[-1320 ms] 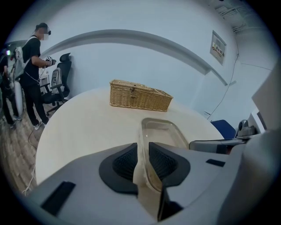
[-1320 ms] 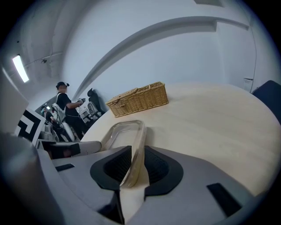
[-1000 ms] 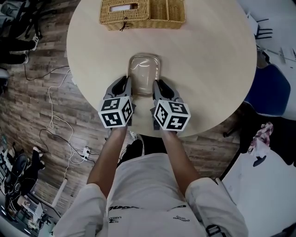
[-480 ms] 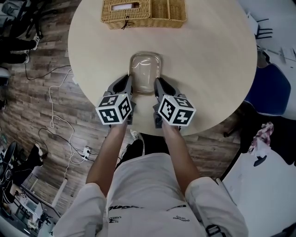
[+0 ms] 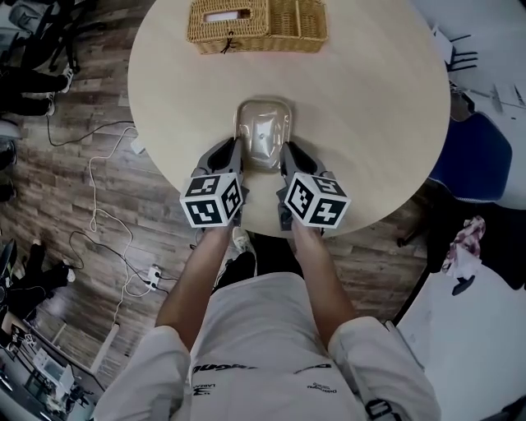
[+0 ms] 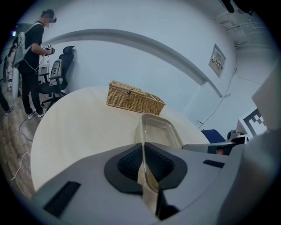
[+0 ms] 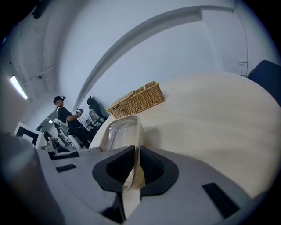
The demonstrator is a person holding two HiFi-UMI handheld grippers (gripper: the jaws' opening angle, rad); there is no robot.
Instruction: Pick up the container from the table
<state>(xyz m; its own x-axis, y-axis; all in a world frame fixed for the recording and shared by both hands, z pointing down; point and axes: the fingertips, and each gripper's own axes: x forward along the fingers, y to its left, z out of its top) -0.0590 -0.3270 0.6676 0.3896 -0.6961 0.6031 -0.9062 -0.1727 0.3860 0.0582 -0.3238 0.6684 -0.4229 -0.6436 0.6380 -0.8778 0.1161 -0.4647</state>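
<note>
The container (image 5: 263, 131) is a clear rectangular plastic tub near the front edge of the round pale table (image 5: 370, 99). My left gripper (image 5: 235, 156) is shut on its left rim and my right gripper (image 5: 287, 156) on its right rim. In the left gripper view the thin rim (image 6: 158, 129) runs between the left gripper's (image 6: 142, 154) dark pads. The right gripper view shows my right gripper (image 7: 136, 160) pinching the other rim, with the container (image 7: 123, 132) stretching ahead. The tub appears to hang slightly above the tabletop, throwing a shadow.
A wicker basket (image 5: 259, 23) stands at the table's far edge, also seen as the basket (image 6: 134, 99) and the basket (image 7: 136, 101). A blue chair (image 5: 472, 160) is at the right. Cables (image 5: 99, 214) lie on the wood floor at left. A person (image 6: 33, 66) stands far off.
Both grippers have stayed shut on the container's rims and shifted slightly to the right. The container now looks raised a little off the table.
</note>
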